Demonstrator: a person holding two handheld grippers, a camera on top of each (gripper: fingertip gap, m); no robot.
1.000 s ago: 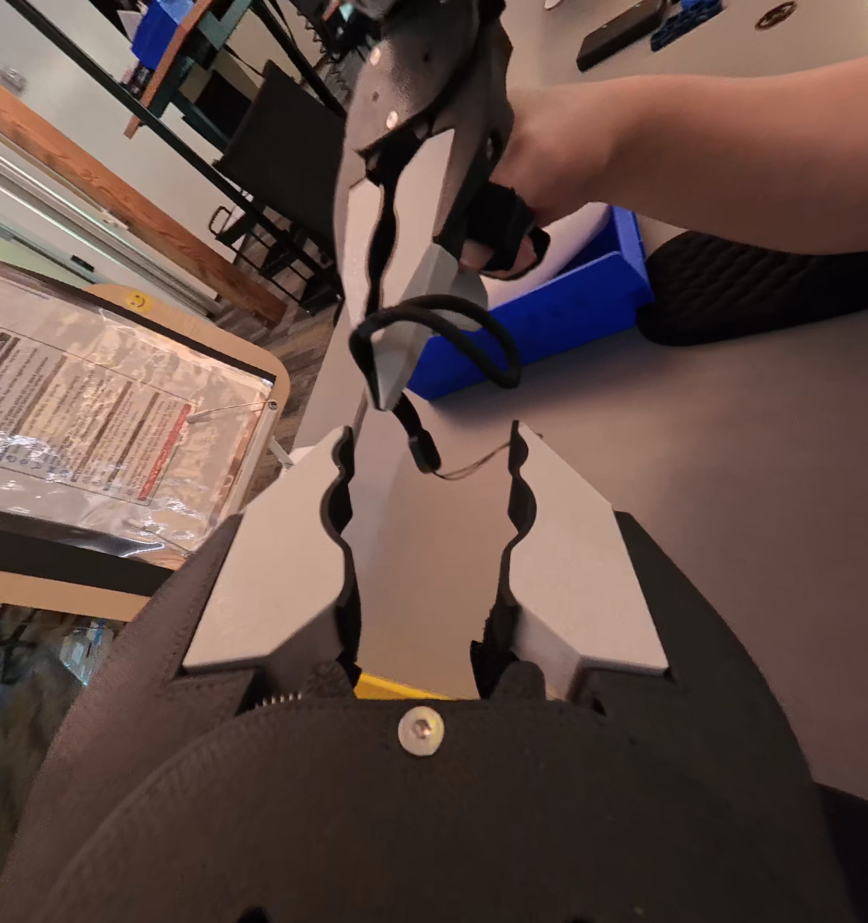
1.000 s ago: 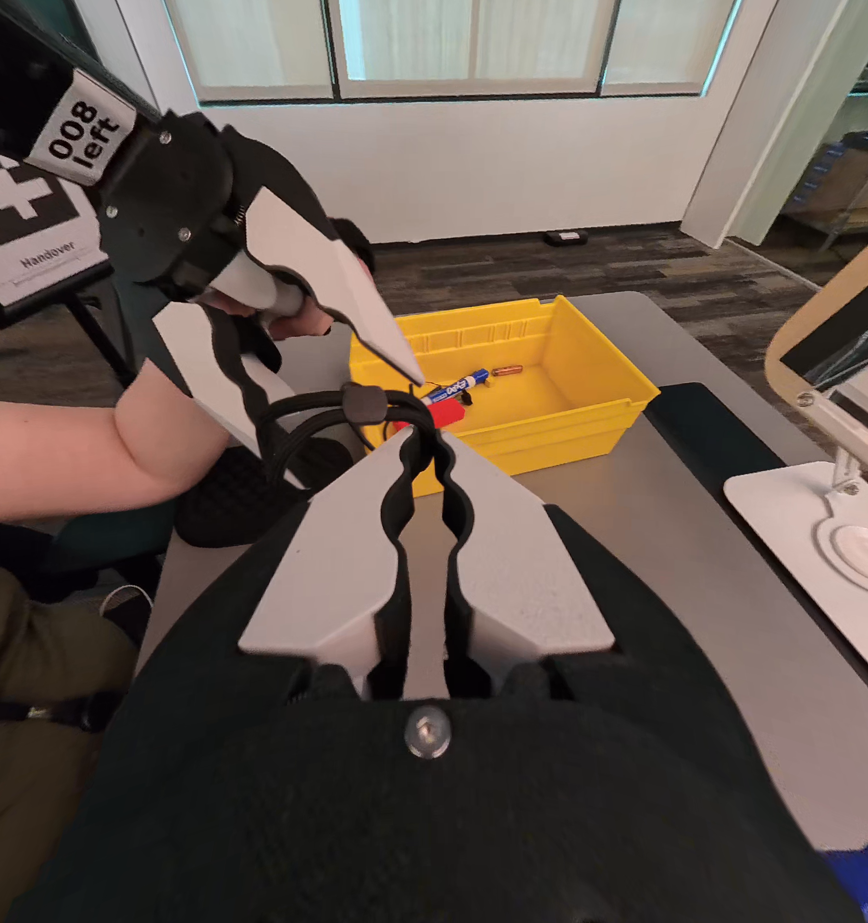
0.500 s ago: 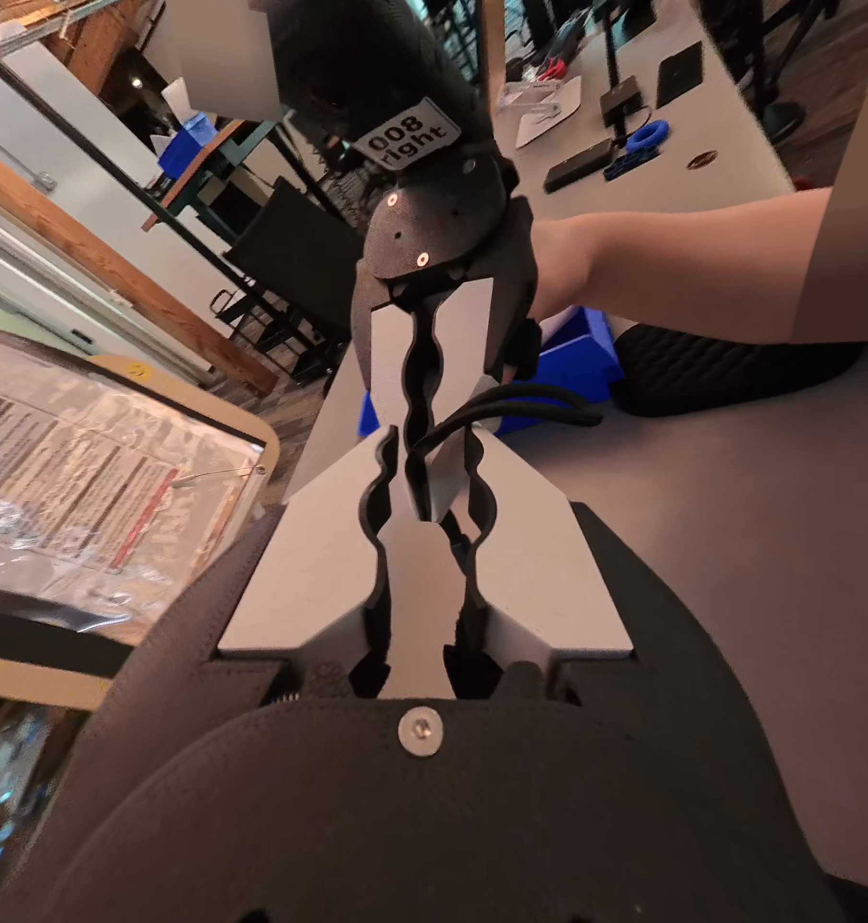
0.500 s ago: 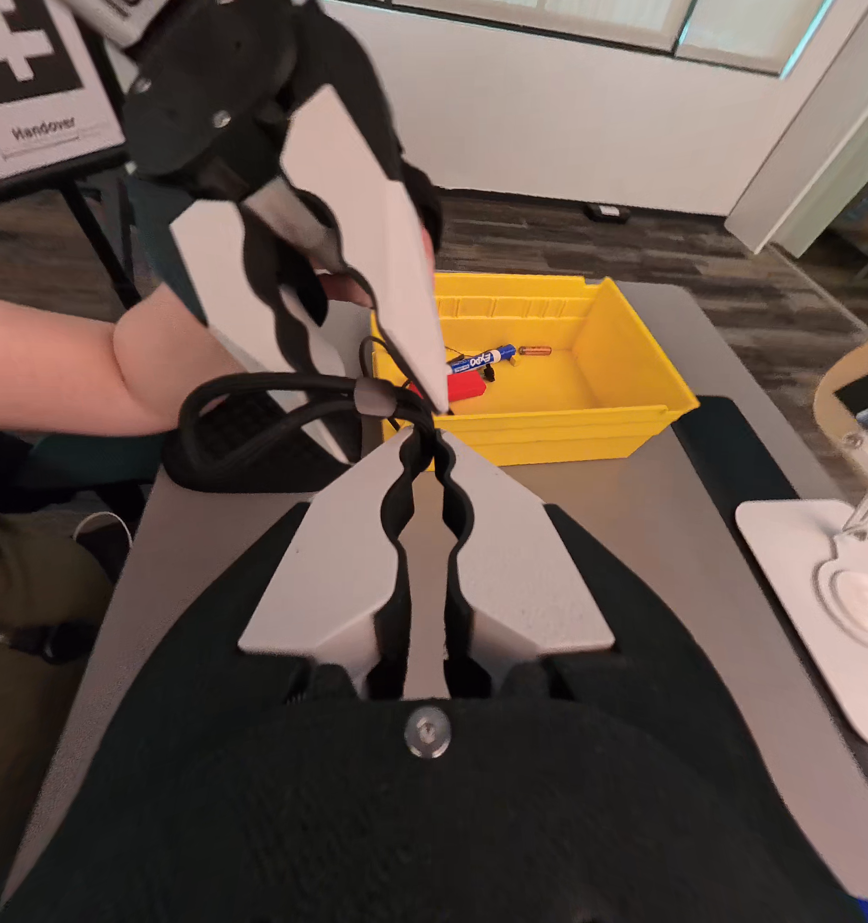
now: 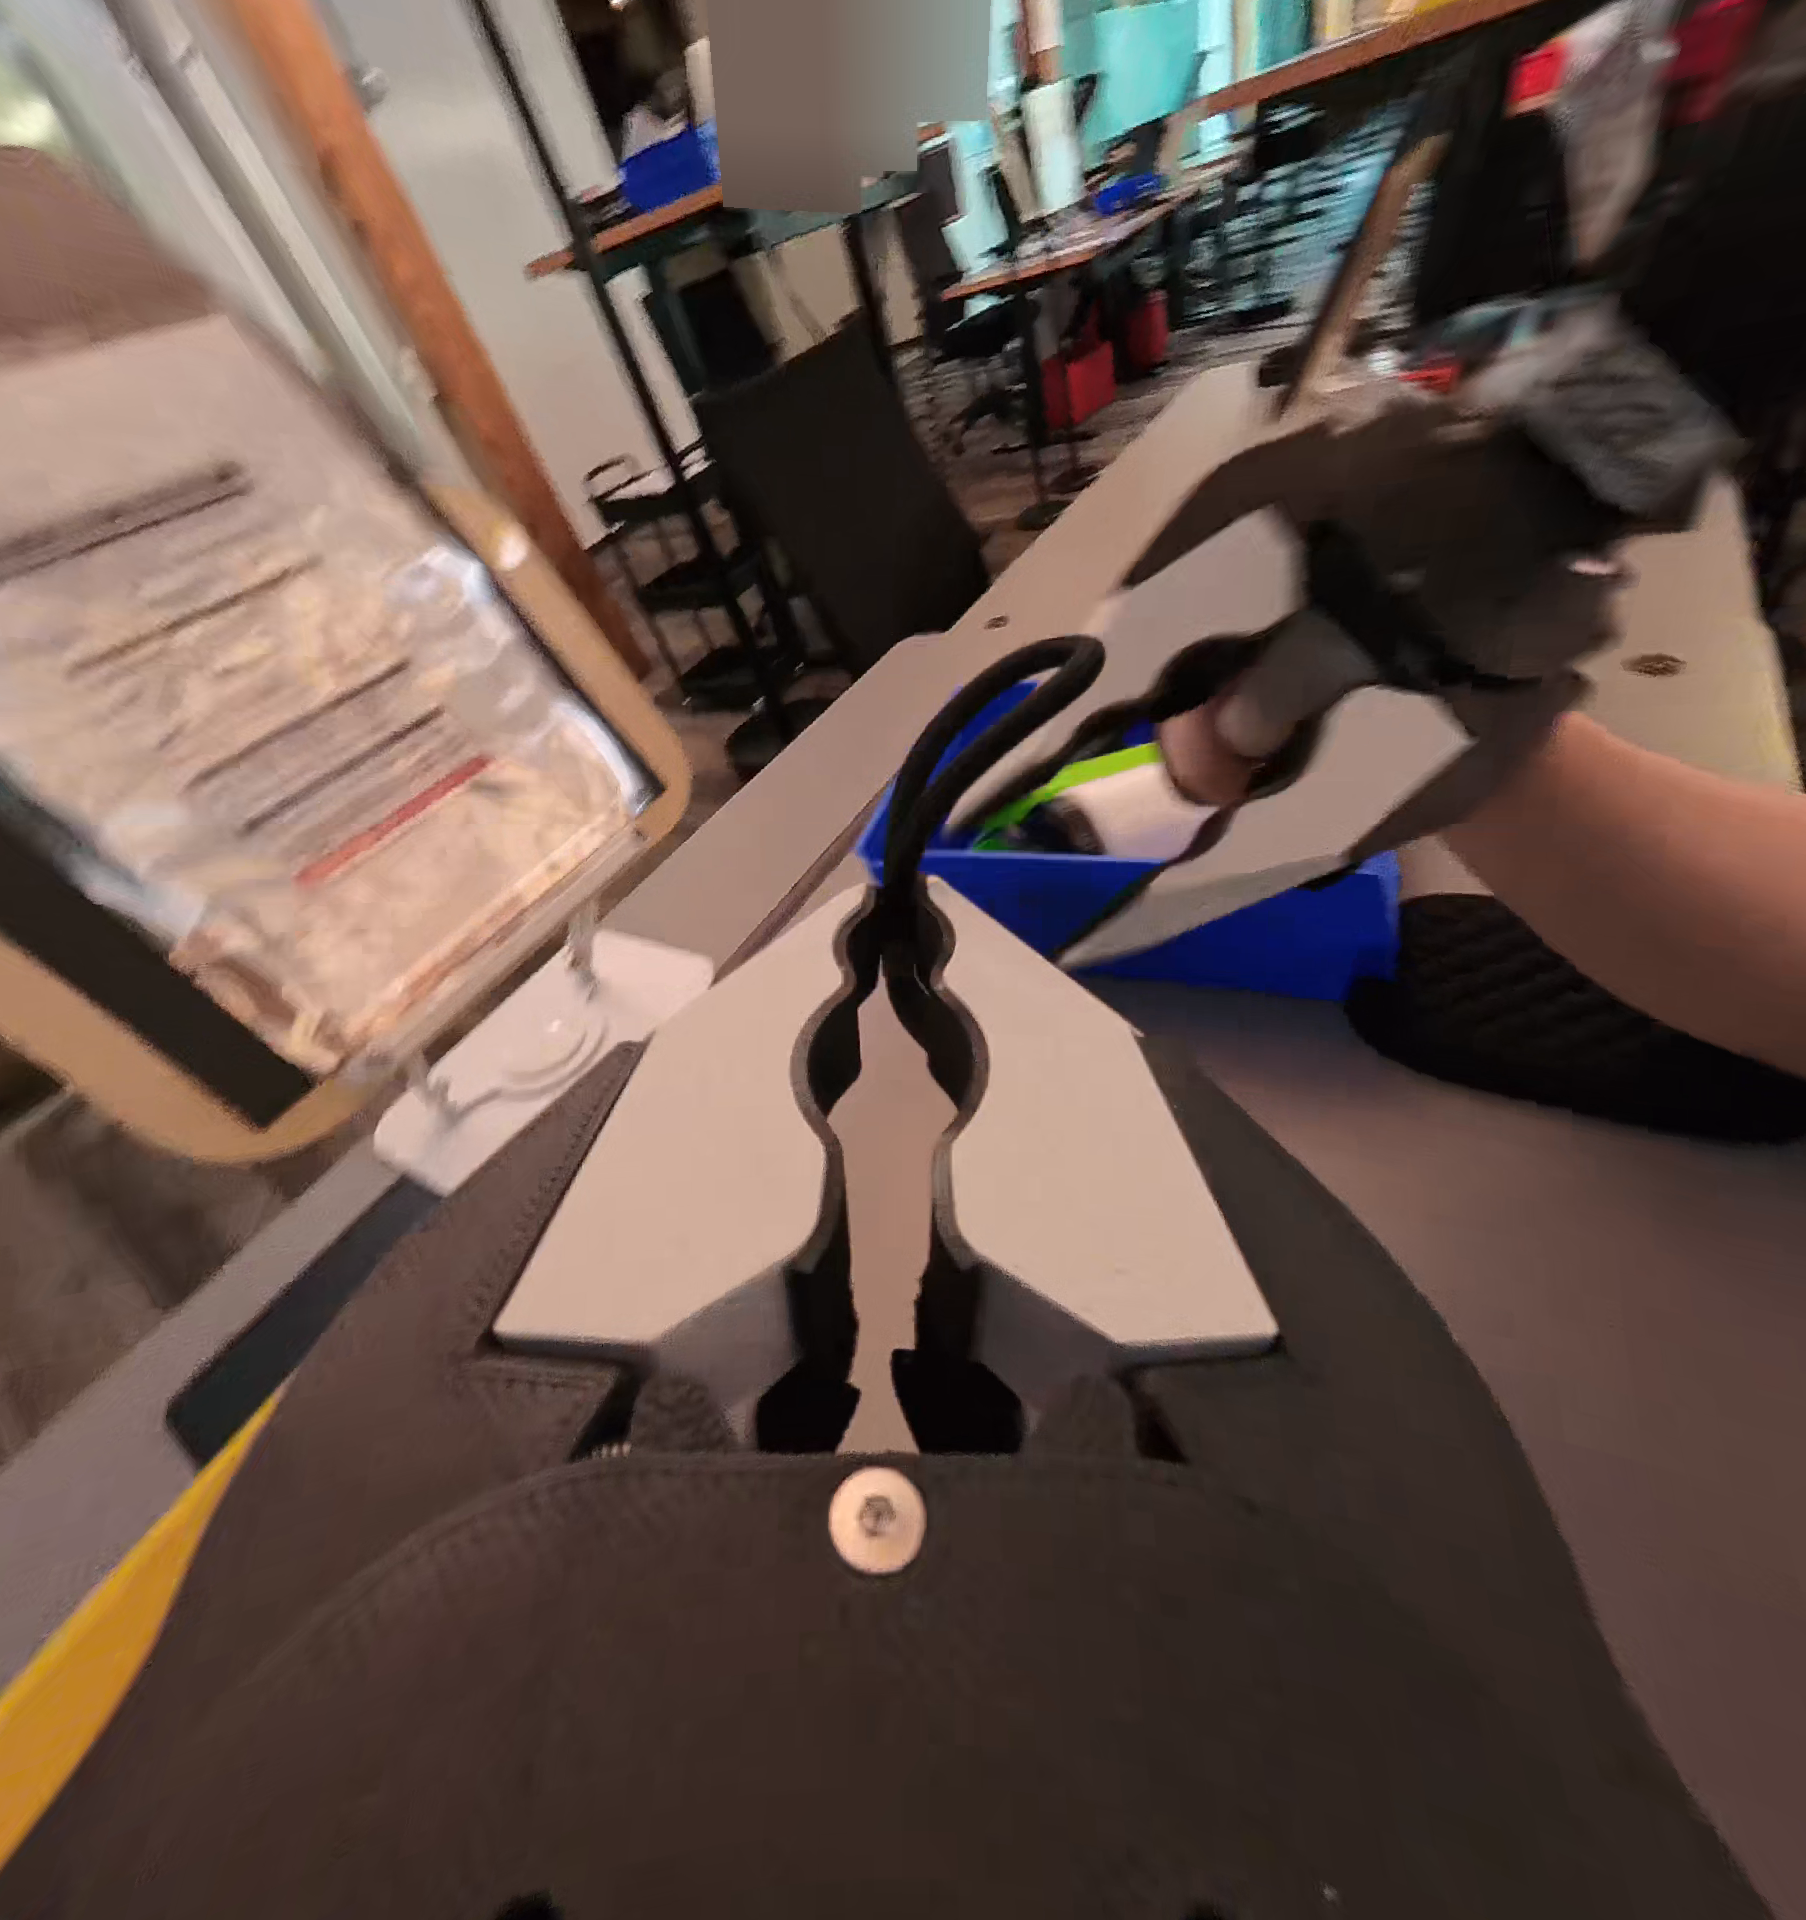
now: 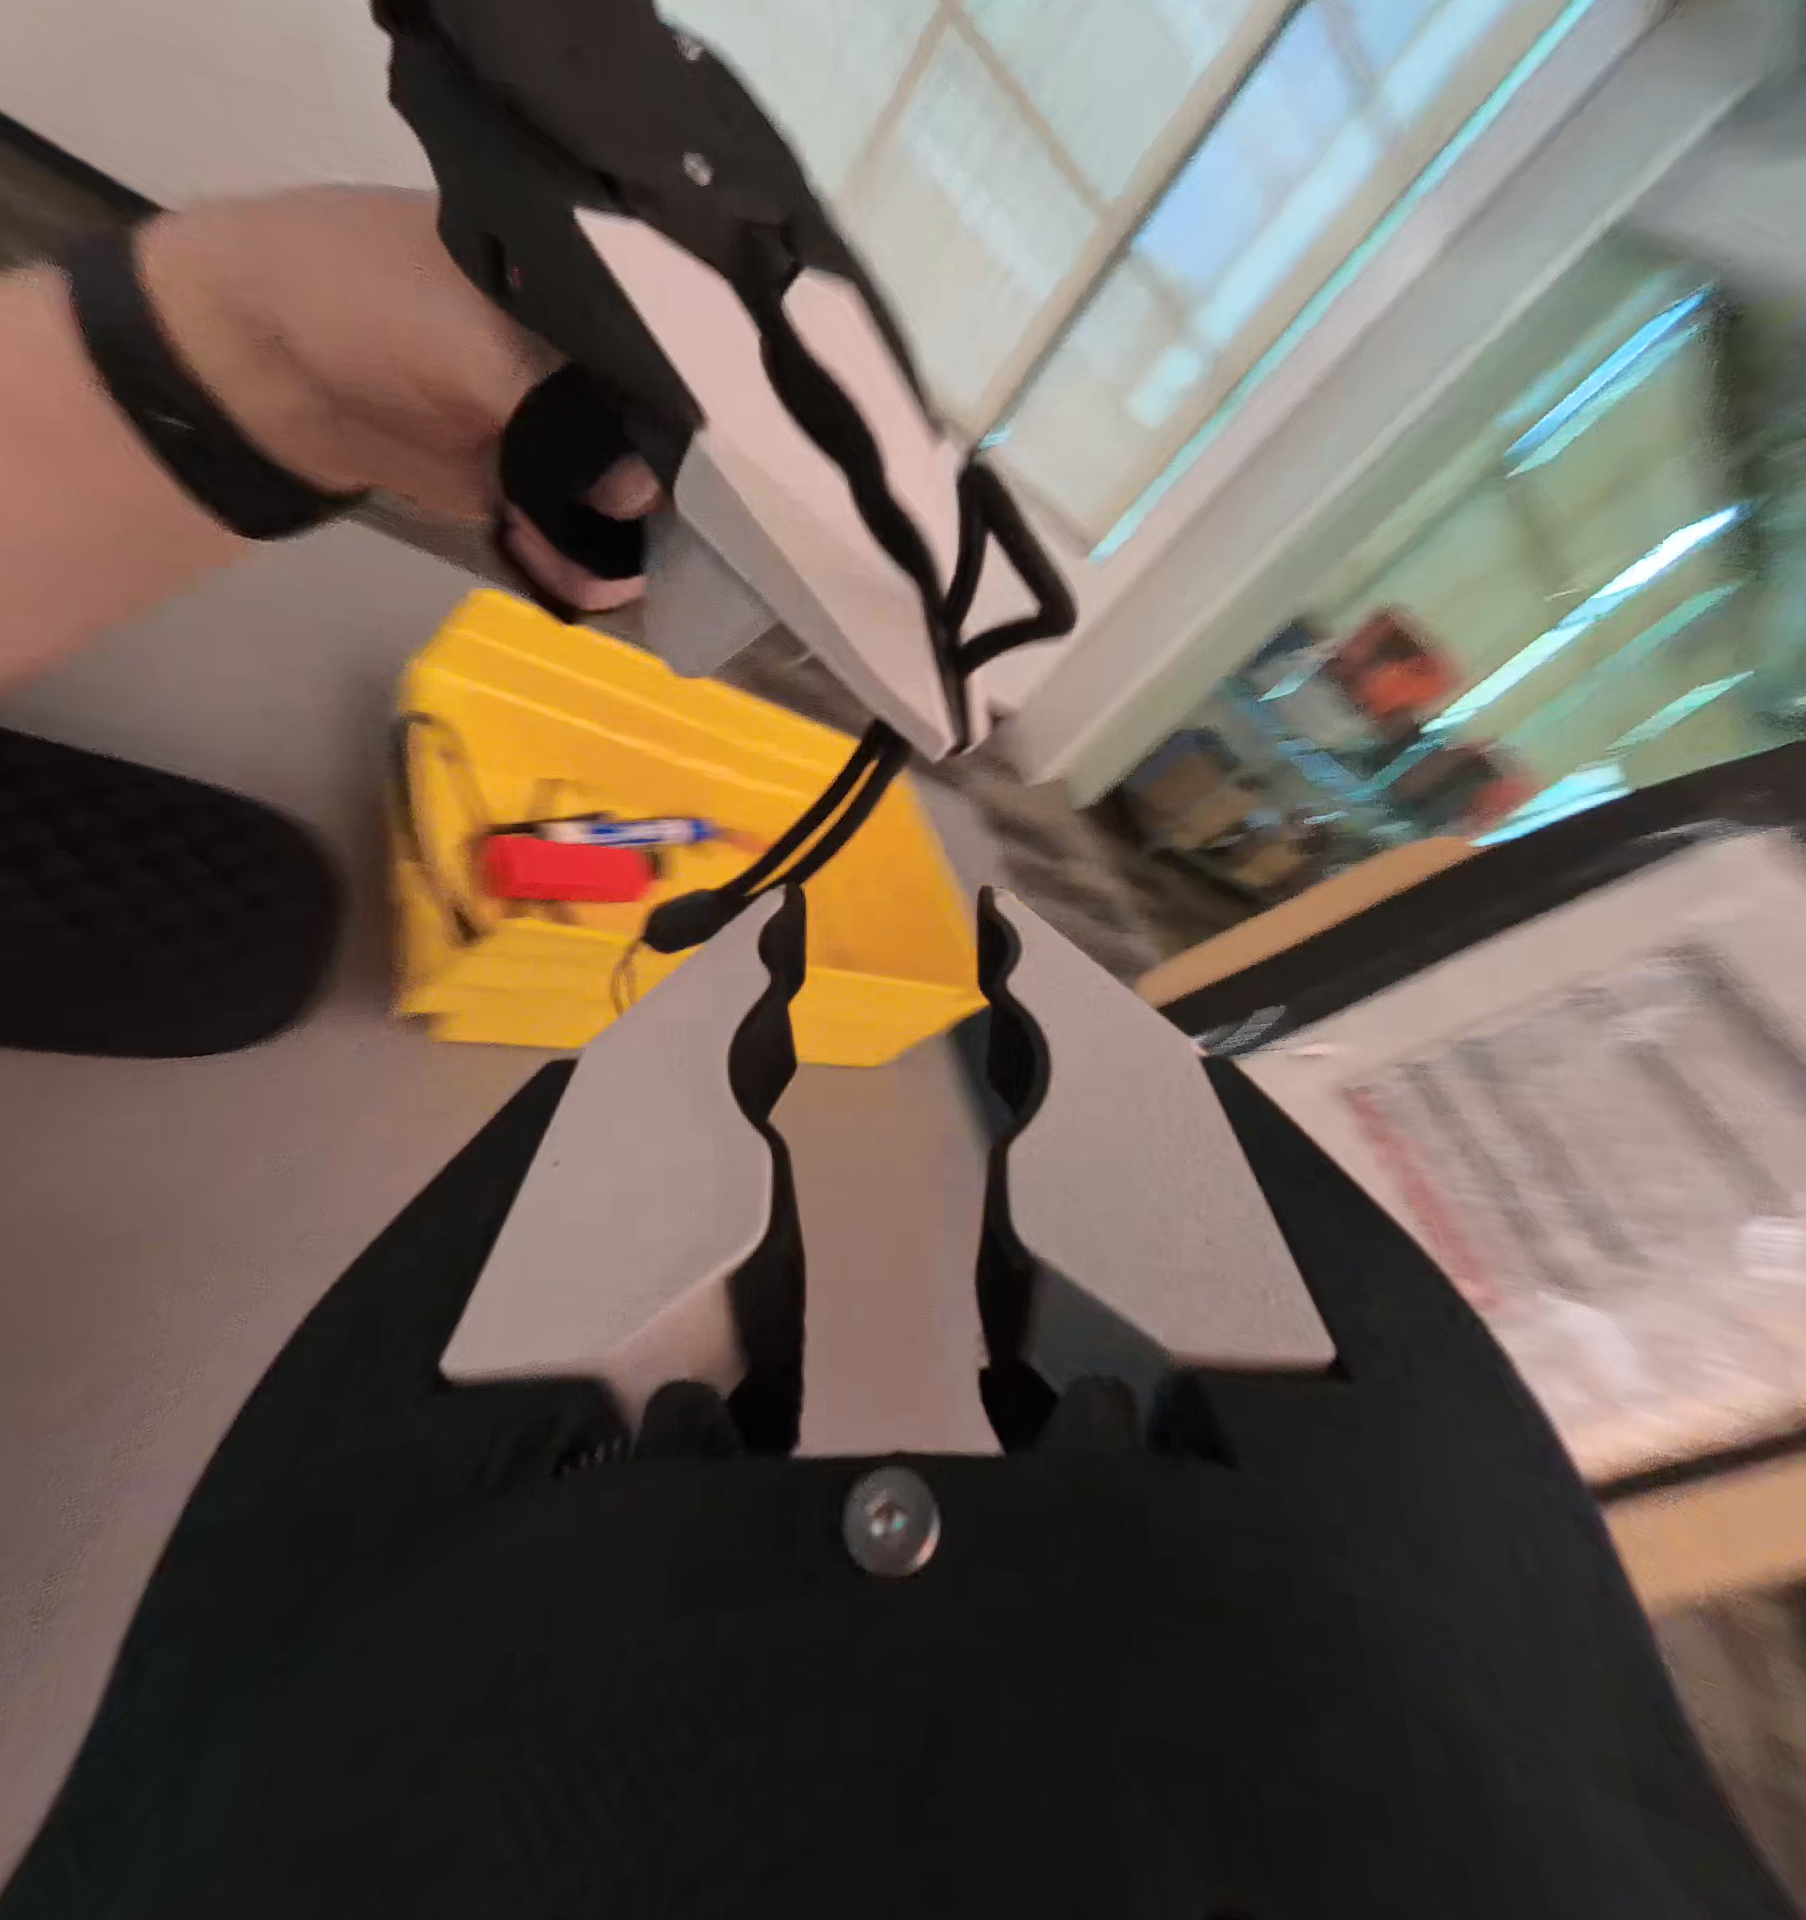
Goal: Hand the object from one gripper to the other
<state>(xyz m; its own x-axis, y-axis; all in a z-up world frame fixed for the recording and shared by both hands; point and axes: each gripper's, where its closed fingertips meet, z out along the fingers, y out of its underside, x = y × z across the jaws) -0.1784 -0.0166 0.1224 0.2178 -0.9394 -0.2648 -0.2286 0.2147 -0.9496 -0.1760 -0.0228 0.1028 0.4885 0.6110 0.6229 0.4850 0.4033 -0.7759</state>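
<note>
The black cord [image 5: 966,748] is pinched at the tips of the left gripper [image 5: 897,902], looping up in the air. The right gripper [image 6: 888,902] stands apart with fingers spread, empty, above the table [image 5: 1501,1226].

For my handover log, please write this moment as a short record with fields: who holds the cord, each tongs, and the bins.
object: black cord loop
holder: left tongs, shut on the cord
right tongs: open, empty, apart from the cord
yellow bin: on the table, with a red item and a marker
blue bin: on the table
</note>
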